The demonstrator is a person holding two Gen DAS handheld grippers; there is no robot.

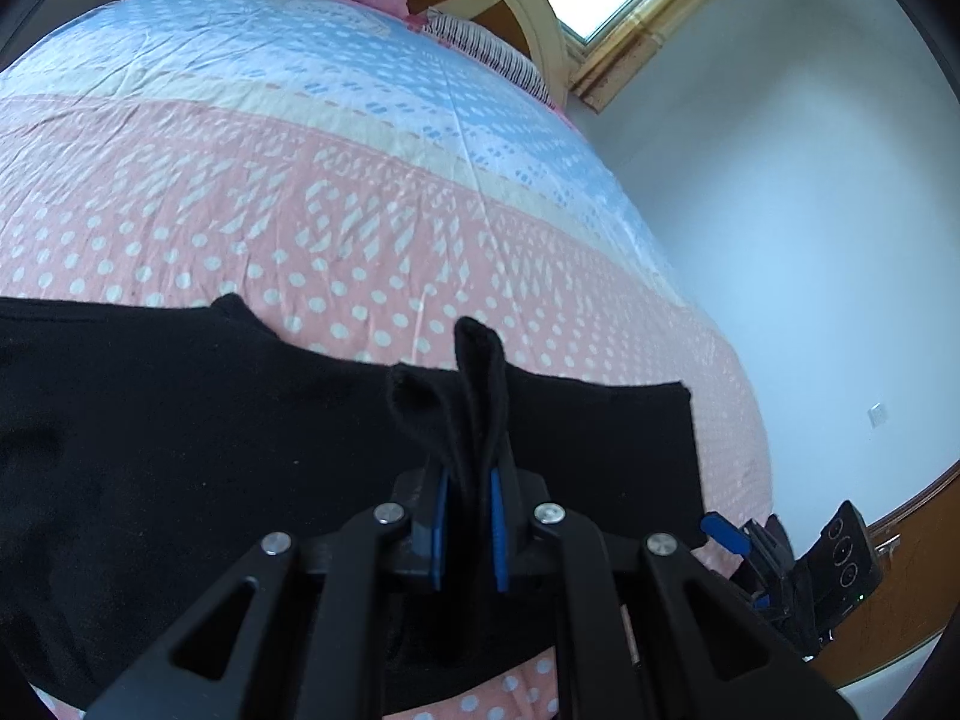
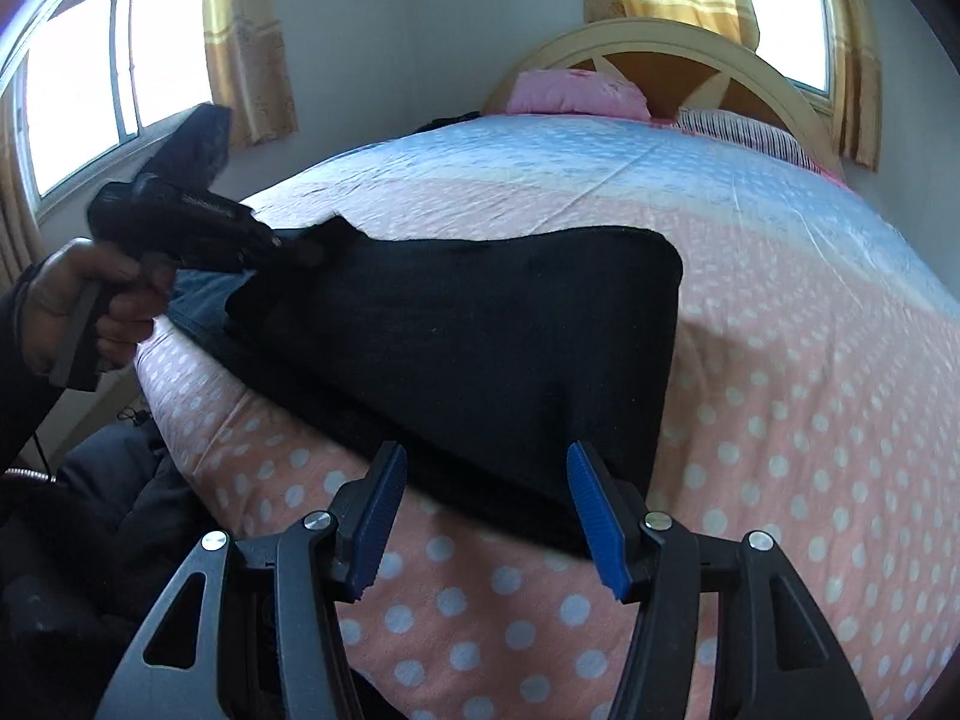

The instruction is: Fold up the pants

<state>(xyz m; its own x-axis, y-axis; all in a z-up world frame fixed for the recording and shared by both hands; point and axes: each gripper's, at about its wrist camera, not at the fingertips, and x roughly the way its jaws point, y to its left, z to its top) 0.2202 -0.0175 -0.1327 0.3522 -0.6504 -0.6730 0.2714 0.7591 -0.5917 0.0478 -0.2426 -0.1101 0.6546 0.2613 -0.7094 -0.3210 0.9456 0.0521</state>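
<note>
Black pants [image 1: 180,450] lie across the near part of the bed and show as a folded dark slab in the right wrist view [image 2: 480,348]. My left gripper [image 1: 471,480] is shut on a pinched fold of the pants' edge, which sticks up between its blue pads. In the right wrist view the left gripper [image 2: 282,243] holds the pants' far left corner, lifted off the bed. My right gripper [image 2: 483,492] is open, its blue pads [image 2: 591,504] on either side of the pants' near edge, close above it.
The bed [image 2: 780,420] has a pink polka-dot and blue cover. A pink pillow [image 2: 576,90] and a striped pillow [image 2: 744,129] lie by the headboard [image 2: 678,36]. Windows with yellow curtains stand behind. Dark items lie on the floor at the lower left [image 2: 120,510].
</note>
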